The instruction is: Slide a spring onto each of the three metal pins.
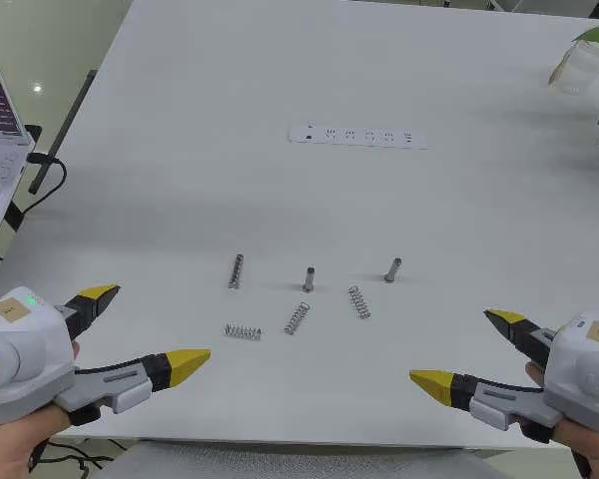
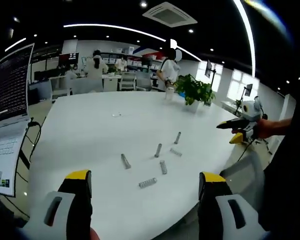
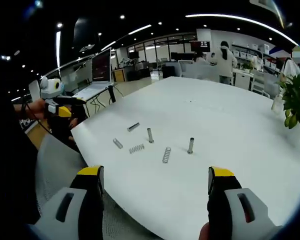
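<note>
On the table point(image 1: 180, 150) lie three springs point(image 1: 297, 318), seemingly three pins point(image 1: 308, 279); left gripper point(image 1: 150, 326) and right gripper point(image 1: 461, 348) released.

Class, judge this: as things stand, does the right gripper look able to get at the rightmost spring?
Probably yes. The right gripper is open and holds nothing. Bare table lies between it and the rightmost spring, and the nearest pin stands farther back, off that line.

Shiny metal pins point(image 1: 308, 279), wire springs point(image 1: 297, 317), matt tabletop point(image 1: 230, 90)
</note>
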